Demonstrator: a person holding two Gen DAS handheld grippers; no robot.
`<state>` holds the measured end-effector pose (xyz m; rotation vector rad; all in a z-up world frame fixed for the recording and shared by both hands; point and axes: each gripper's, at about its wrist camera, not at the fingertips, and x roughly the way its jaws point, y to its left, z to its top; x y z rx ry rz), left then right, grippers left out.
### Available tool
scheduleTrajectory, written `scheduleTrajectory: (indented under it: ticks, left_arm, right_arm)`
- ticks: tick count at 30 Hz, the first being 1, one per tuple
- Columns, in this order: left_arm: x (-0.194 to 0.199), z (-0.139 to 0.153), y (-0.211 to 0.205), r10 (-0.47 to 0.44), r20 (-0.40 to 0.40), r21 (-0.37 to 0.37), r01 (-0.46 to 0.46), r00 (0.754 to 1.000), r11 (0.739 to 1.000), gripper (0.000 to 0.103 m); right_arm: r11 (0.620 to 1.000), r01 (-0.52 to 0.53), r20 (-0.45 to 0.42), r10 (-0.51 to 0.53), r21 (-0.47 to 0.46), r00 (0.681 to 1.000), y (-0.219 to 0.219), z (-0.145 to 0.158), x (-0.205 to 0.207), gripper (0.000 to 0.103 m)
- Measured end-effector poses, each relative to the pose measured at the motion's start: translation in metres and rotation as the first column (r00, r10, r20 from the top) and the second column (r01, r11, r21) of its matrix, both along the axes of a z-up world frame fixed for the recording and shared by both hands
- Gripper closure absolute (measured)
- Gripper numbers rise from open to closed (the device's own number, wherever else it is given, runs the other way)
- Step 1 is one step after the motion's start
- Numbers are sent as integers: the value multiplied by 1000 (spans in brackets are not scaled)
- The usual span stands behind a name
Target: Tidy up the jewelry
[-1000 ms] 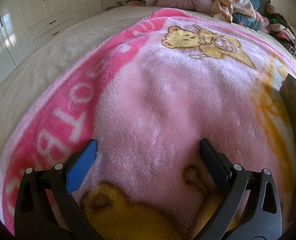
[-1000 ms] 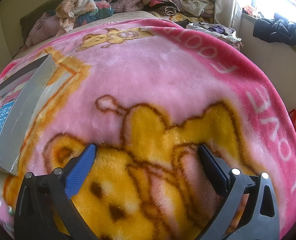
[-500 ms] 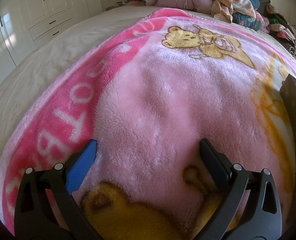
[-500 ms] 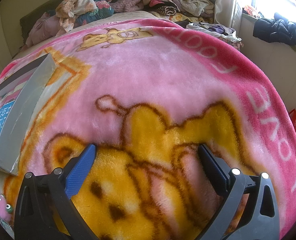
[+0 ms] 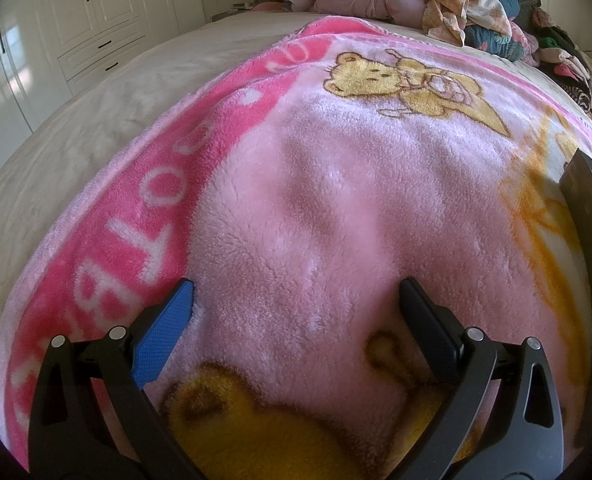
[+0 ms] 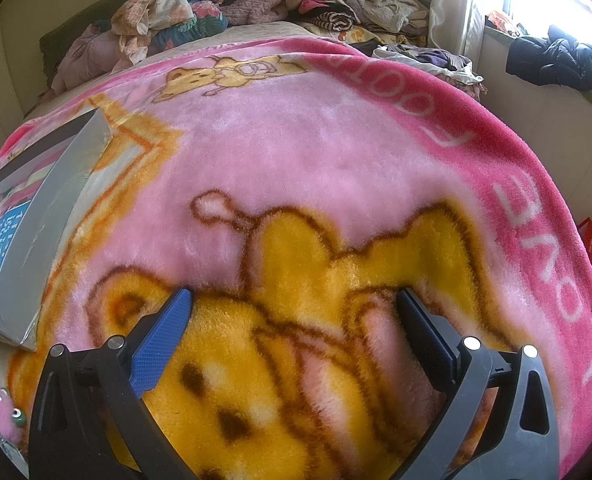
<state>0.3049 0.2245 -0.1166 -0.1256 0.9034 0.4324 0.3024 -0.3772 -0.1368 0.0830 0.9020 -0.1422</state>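
A grey open box (image 6: 36, 216) lies on the pink blanket (image 6: 296, 152), its lid wall standing upright (the inside shows pink with a blue label (image 6: 0, 240)).

Open pink blanket (image 6: 296, 152) lies ahead of both views; a grey box (image 6: 40, 240) blocks the right view's left edge; piled clothes (image 6: 335, 12) crowd the bed's far end.

The right gripper (image 6: 294, 300) hangs over the pink bear blanket (image 6: 296, 152) with its jaws spread wide — nothing between them. Off to its left lies an open grey box (image 6: 44, 216); clothes (image 6: 335, 12) are heaped at the bed's far end.
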Motion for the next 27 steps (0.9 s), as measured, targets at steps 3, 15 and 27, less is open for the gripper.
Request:
scheduleTrajectory:
  ticks: [3,15,27]
  left_arm:
    - [0,0,0,0,0,0,0,1000,1000,11]
    - [0,0,0,0,0,-1,0,1000,1000,11]
    - [0,0,0,0,1,-1,0,1000,1000,11]
  right_arm:
    - [1000,0,0,0,0,1000,-1,-1,0,5]
    - [1000,0,1,0,0,1000,-1,-2,0,5]
    - [1000,3,5,-3,4,1000,-2,-2,-1,5]
